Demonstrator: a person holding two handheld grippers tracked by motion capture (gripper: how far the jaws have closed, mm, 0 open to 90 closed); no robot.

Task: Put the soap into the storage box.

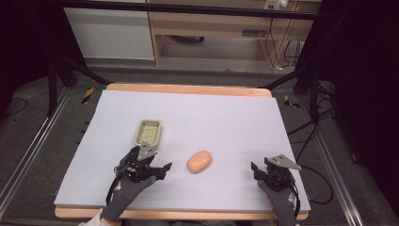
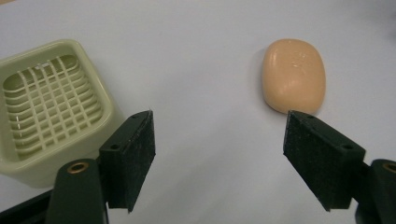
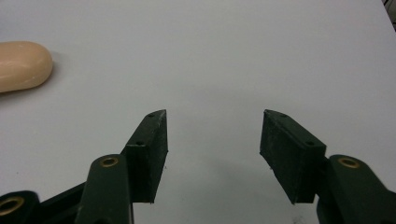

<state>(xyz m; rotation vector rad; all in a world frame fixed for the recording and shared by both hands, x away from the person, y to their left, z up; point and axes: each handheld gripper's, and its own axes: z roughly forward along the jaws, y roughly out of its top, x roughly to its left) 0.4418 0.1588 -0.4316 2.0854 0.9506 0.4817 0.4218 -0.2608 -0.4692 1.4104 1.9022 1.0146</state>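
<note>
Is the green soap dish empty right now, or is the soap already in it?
Empty. The soap dish shows its bare slatted grid, and the soap lies on the table apart from it.

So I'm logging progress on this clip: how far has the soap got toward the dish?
Nothing looks done yet. The soap lies bare on the table, apart from the empty green dish. The left gripper is open, facing the soap without touching it; the right gripper is open over bare table. Grasping and placing are left, if that's the job.
</note>
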